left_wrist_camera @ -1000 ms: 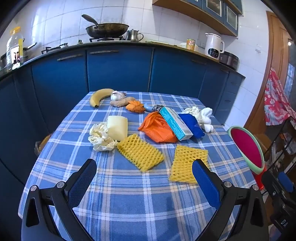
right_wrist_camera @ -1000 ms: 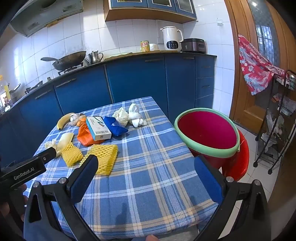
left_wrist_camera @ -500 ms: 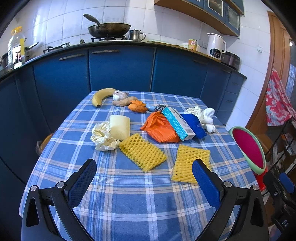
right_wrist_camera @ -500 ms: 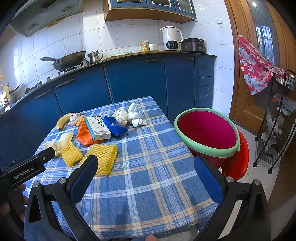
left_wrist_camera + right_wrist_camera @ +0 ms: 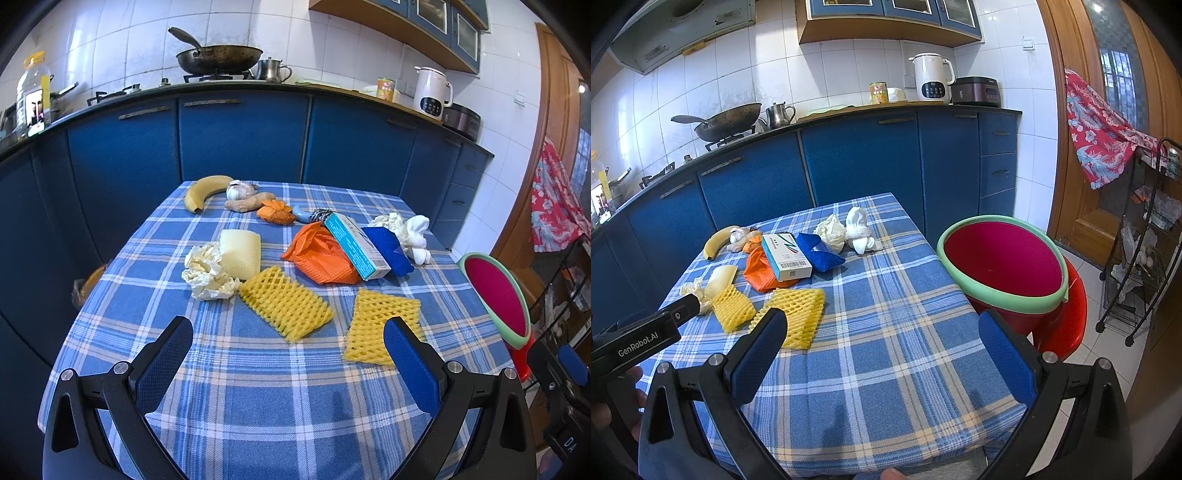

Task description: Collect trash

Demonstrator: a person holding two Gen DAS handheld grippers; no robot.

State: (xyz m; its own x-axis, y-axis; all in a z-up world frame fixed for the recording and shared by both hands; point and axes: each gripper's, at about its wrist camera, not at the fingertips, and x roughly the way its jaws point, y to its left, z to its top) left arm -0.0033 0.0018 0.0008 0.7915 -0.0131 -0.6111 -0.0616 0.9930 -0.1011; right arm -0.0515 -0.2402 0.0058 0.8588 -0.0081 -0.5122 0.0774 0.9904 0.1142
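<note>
Trash is spread over a blue plaid table (image 5: 258, 398): two yellow foam nets (image 5: 284, 308) (image 5: 380, 326), crumpled paper (image 5: 207, 273), a pale foam sleeve (image 5: 240, 253), an orange mesh bag (image 5: 319, 254), a teal-and-white box (image 5: 356, 245), blue cloth (image 5: 388, 249) and white wads (image 5: 415, 234). A red bin with a green rim (image 5: 1001, 264) stands at the table's right side. My left gripper (image 5: 288, 363) hovers open over the near edge, short of the nets. My right gripper (image 5: 882, 356) is open above the near right corner, holding nothing.
A banana (image 5: 203, 188), garlic (image 5: 238, 190), ginger (image 5: 249, 201) and orange peel (image 5: 275, 212) lie at the far end. Blue cabinets (image 5: 240, 136) with a wok (image 5: 218, 59) run behind. A wire rack (image 5: 1145, 236) and a wooden door (image 5: 1108, 110) are on the right.
The left gripper has drifted slightly back and up, so the table items sit a little lower in its view. The right view is nearly unchanged. Both grippers stay open.
</note>
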